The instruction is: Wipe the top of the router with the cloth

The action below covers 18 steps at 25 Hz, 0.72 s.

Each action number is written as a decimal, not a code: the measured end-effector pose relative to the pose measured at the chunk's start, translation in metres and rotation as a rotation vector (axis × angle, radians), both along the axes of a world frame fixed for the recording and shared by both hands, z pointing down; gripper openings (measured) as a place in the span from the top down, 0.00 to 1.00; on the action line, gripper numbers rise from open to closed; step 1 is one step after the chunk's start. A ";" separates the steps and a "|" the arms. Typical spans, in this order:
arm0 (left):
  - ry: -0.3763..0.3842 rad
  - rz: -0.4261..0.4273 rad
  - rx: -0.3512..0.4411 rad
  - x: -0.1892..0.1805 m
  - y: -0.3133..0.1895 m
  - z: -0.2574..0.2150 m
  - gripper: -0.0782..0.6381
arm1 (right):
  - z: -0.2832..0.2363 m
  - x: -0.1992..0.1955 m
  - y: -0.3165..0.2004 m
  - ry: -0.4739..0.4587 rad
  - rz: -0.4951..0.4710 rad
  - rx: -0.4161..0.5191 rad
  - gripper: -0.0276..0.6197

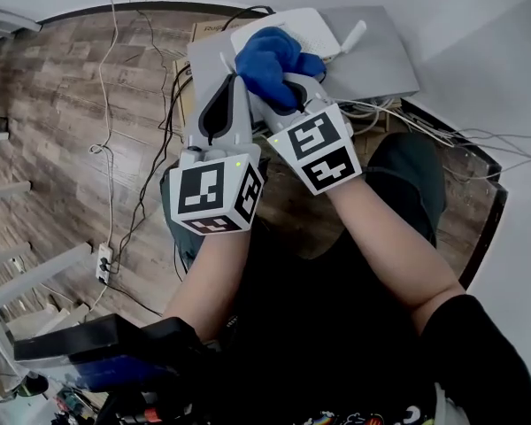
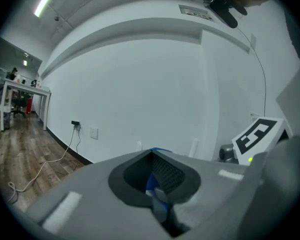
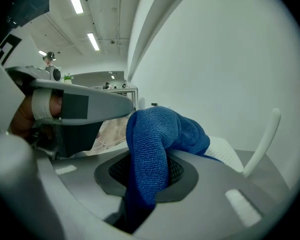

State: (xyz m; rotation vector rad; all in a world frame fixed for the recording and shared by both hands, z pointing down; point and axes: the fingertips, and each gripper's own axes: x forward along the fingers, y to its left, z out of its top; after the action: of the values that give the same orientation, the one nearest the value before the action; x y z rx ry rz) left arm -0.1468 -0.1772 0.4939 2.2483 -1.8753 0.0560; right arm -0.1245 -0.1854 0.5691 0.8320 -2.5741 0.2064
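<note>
White flat router (image 1: 314,23), grey slab (image 1: 380,56) under it, cables (image 1: 416,118) alongside. Your right gripper (image 1: 292,85) clamps the bunched blue cloth (image 1: 270,60); left gripper (image 1: 230,76) pinches its edge.

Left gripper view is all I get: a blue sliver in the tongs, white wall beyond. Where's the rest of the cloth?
Observer: The head view shows most of the cloth bunched up on the white router.
Operator: Is the right gripper on it too?
Observer: Yes. The right gripper is shut on a thick fold of it.
Operator: What's under the router?
Observer: A flat grey slab, set against the wall.
</note>
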 end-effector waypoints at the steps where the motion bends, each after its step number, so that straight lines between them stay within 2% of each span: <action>1: 0.001 -0.009 0.001 -0.005 0.001 0.000 0.89 | -0.001 -0.004 0.001 -0.004 -0.006 -0.004 0.78; 6: 0.002 -0.047 0.022 -0.027 0.005 -0.007 0.89 | -0.013 -0.017 0.002 -0.032 -0.012 0.007 0.78; 11: 0.004 -0.076 0.052 -0.047 0.007 -0.020 0.89 | -0.048 -0.021 -0.002 -0.090 0.005 0.073 0.78; 18: 0.001 -0.118 0.106 -0.073 0.008 -0.039 0.89 | -0.104 -0.042 0.013 -0.189 -0.034 0.163 0.78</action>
State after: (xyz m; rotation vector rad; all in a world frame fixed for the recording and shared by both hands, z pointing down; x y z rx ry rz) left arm -0.2193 -0.1694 0.4547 2.1976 -2.0520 -0.0653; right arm -0.1661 -0.1721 0.4646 0.8623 -2.8098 0.0681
